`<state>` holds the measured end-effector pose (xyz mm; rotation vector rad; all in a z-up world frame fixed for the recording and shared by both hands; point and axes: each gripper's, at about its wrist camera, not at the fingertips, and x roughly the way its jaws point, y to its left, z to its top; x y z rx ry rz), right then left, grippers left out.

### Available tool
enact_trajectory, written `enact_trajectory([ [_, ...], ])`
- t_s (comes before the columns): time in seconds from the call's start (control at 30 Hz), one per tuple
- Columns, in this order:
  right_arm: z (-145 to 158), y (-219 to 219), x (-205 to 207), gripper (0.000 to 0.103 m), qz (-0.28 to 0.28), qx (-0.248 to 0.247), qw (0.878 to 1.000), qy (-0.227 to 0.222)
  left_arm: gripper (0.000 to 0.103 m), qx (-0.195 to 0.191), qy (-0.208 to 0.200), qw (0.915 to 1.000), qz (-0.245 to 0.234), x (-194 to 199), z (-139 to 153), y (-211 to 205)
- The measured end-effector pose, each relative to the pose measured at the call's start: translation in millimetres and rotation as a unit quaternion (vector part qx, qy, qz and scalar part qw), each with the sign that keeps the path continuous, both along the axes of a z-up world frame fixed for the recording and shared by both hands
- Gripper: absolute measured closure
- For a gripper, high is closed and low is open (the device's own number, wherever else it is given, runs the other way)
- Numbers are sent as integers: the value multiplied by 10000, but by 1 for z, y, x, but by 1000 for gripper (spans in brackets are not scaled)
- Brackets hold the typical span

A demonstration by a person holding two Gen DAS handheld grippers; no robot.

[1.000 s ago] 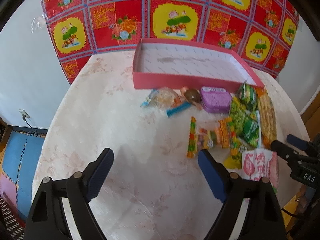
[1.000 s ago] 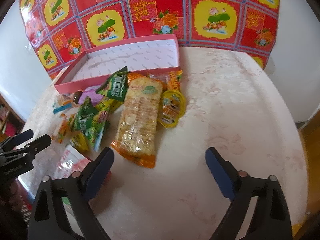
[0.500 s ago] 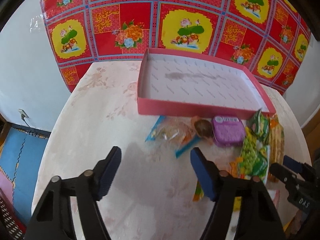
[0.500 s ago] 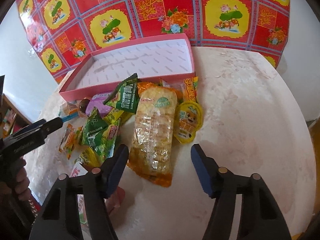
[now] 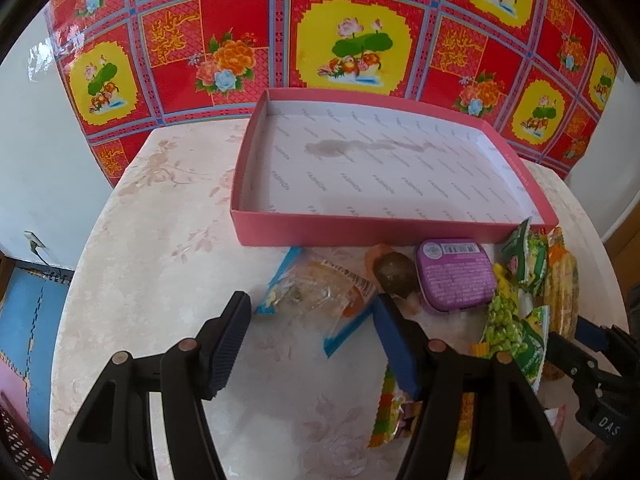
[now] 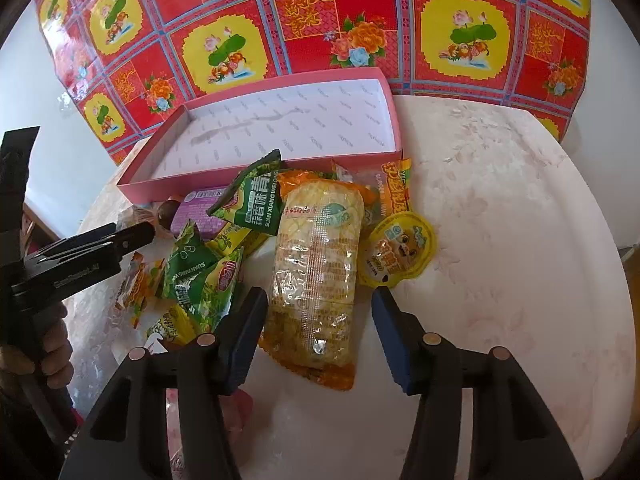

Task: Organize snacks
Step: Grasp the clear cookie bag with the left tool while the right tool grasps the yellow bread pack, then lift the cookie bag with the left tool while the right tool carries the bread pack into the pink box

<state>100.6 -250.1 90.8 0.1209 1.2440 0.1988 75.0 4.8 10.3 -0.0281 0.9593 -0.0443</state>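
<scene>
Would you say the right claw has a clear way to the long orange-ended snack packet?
Probably yes: the right claw is closing with the long packet lying on top between its pads, nothing covering it, though green packets crowd its left finger.

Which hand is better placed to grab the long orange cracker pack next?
Right. The right gripper has its closing jaws on both sides of the cracker pack; the left gripper is over a clear wrapper.

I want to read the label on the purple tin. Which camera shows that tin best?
The left wrist view: the purple tin lies fully visible just in front of the pink box, its printed top facing the camera. In the right wrist view the tin is mostly hidden behind a green snack packet.
</scene>
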Motion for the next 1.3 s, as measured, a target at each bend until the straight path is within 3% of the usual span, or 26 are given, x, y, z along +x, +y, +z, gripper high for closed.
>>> enact_trajectory([
  [0.2, 0, -1, 2, 57, -42, -44, 10000, -7, 36, 82, -10, 10000, -39, 1, -2, -4],
  [0.4, 0, -1, 2, 63, -65, -51, 10000, -16, 45, 81, -42, 10000, -39, 0, -1, -5],
  [0.47, 0, -1, 2, 64, -70, -40, 10000, -13, 56, 35, -41, 10000, -53, 0, 0, -5],
  [0.67, 1, -3, 0, 65, -96, -1, 9999, -58, 65, -97, -23, 9999, -64, -4, 3, -2],
  [1.3, 19, -2, -6, 65, -32, -44, 9992, -391, 69, -278, -304, 9992, -2, -24, 29, 7],
])
